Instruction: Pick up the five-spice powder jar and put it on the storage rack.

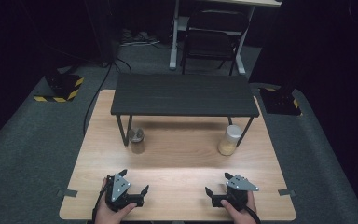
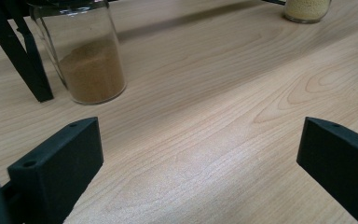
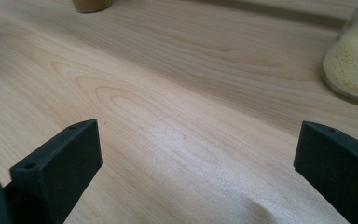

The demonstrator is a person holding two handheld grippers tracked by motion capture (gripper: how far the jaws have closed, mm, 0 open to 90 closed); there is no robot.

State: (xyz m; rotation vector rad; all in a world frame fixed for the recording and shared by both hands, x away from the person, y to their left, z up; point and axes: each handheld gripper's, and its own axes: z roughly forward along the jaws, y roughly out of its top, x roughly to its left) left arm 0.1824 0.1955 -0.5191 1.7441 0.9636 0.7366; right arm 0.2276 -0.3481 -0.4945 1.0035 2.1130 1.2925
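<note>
Two glass jars stand on the wooden table (image 1: pixel 177 163) under the front edge of a black shelf. The left jar (image 1: pixel 136 141) holds brown powder and the right jar (image 1: pixel 230 140) holds pale yellow grains. My left gripper (image 1: pixel 134 180) rests near the table's front edge, open and empty, well short of the brown jar (image 2: pixel 91 60), which stands ahead to its left. My right gripper (image 1: pixel 217 183) lies at the front right, also open with nothing in it. In the right gripper view the yellow jar (image 3: pixel 354 60) is ahead at the right.
The low black shelf (image 1: pixel 182 93) on thin legs spans the back half of the table; one leg (image 2: pixel 23 56) stands beside the brown jar. Behind the table are a folding chair (image 1: pixel 214 37), a desk leg, floor cables and hazard-taped bases (image 1: pixel 60 88).
</note>
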